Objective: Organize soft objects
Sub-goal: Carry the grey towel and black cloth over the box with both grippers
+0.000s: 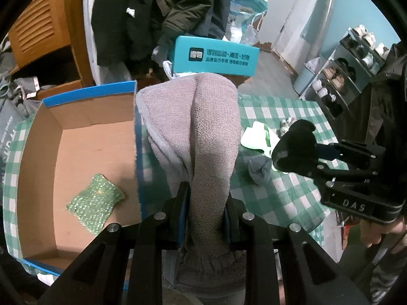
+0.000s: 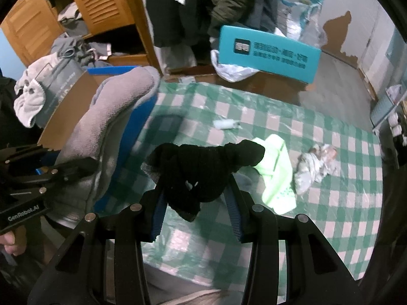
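My left gripper (image 1: 206, 193) is shut on a grey towel (image 1: 201, 129), held up over the right wall of a blue-edged cardboard box (image 1: 76, 139). A green sequin pouch (image 1: 95, 204) lies inside the box. My right gripper (image 2: 195, 185) is shut on a black sock (image 2: 201, 170), held above the checked tablecloth (image 2: 318, 203). In the left wrist view the right gripper (image 1: 307, 150) shows at right with the black sock (image 1: 295, 145). In the right wrist view the grey towel (image 2: 114, 117) and the left gripper (image 2: 86, 165) show at left.
On the cloth lie a light green cloth (image 2: 277, 167), a crumpled grey-white rag (image 2: 315, 165), a small white bit (image 2: 225, 124) and a grey sock (image 1: 259, 170). A teal box (image 2: 269, 53) stands beyond the table. A wooden wardrobe (image 2: 101, 7), hanging coats and a shoe rack (image 1: 340, 73) surround it.
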Demonstrator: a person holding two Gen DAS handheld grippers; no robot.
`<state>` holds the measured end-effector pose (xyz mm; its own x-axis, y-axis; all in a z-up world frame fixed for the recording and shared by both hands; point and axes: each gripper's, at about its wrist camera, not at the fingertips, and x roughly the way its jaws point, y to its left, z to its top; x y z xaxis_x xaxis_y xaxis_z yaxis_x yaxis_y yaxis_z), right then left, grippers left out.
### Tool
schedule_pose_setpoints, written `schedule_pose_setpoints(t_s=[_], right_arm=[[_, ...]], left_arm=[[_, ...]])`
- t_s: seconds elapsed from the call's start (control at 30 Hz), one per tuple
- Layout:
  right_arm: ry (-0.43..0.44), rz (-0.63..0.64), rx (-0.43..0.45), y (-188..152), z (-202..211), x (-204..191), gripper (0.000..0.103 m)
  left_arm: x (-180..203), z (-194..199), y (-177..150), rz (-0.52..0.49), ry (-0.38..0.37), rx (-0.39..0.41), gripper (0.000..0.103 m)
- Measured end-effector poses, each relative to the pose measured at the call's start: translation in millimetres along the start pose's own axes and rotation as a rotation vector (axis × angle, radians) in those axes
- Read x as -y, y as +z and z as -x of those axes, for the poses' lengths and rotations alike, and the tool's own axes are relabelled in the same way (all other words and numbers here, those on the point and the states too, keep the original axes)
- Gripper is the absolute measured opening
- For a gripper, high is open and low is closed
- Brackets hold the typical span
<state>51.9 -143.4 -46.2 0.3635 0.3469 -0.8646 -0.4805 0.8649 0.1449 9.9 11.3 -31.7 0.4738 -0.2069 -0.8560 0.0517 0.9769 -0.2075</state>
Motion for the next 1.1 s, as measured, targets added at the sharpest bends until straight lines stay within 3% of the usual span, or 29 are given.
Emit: schedule_pose_setpoints(t_s=[0.5, 1.1], right_arm=[[0.043, 0.087, -0.003, 28.5, -14.1, -62.8, 0.042], [0.091, 0.176, -0.046, 61.5, -51.7, -132.4, 0.042]], left_arm=[[-46.2, 30.9, -1.1, 0.059, 0.042, 0.072, 0.023], [-105.9, 41.8, -9.9, 0.134, 0.118, 0.087, 0.024]])
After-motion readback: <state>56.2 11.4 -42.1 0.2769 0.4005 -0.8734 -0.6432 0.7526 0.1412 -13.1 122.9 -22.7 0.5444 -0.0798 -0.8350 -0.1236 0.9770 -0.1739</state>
